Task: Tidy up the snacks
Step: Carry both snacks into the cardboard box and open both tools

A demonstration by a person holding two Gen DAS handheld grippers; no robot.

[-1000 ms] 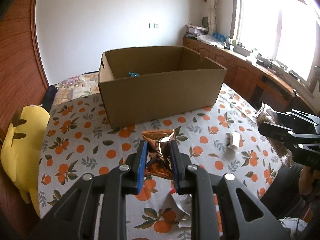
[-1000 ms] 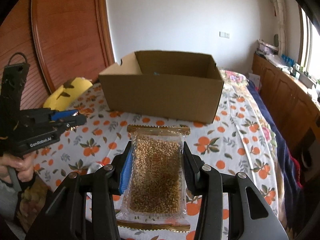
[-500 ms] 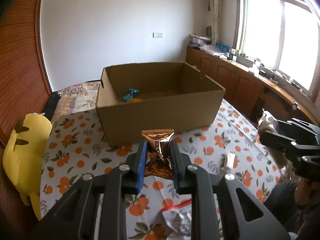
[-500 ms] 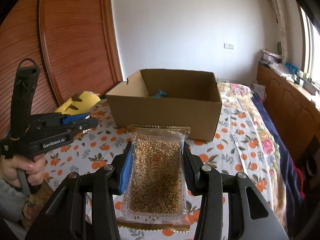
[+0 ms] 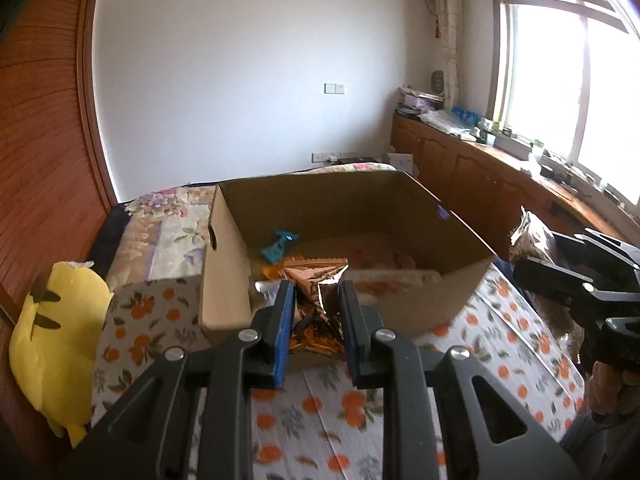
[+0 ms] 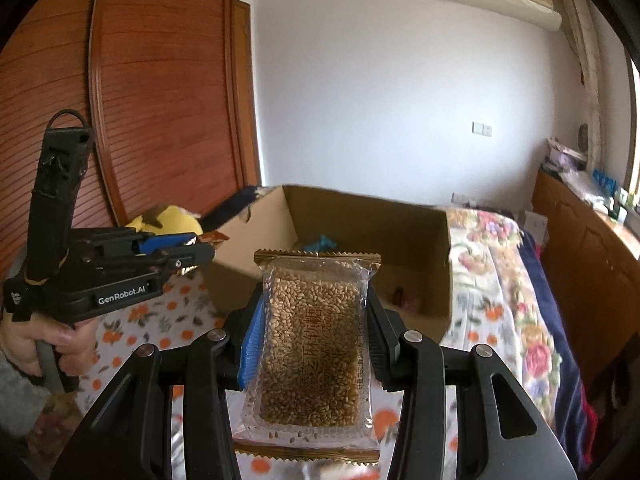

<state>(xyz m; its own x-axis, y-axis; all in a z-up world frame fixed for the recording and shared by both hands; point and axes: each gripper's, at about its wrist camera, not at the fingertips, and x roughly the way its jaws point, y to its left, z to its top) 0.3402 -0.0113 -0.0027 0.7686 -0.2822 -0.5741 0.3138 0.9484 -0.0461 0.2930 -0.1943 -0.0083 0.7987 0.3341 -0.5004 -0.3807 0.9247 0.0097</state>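
My left gripper [image 5: 316, 296] is shut on a crumpled brown foil snack packet [image 5: 316, 280] and holds it just in front of the near wall of an open cardboard box [image 5: 224, 280]. My right gripper [image 6: 314, 300] is shut on a clear packet of sesame candy [image 6: 312, 344] and holds it raised before the same box [image 6: 436, 304]. Inside the box lie a teal wrapped candy [image 5: 280, 244] and some orange and pink packets. The left gripper also shows in the right wrist view [image 6: 200, 250], and the right gripper shows in the left wrist view [image 5: 520, 272].
The box stands on a cloth printed with oranges [image 5: 520, 344]. A yellow plush toy [image 5: 56, 344] lies at the left edge. Wooden cabinets [image 5: 460, 168] run along the window wall on the right. A wooden sliding door [image 6: 160, 100] is behind.
Both grippers have risen and moved toward the box with their packets still held. The box interior now shows from above.
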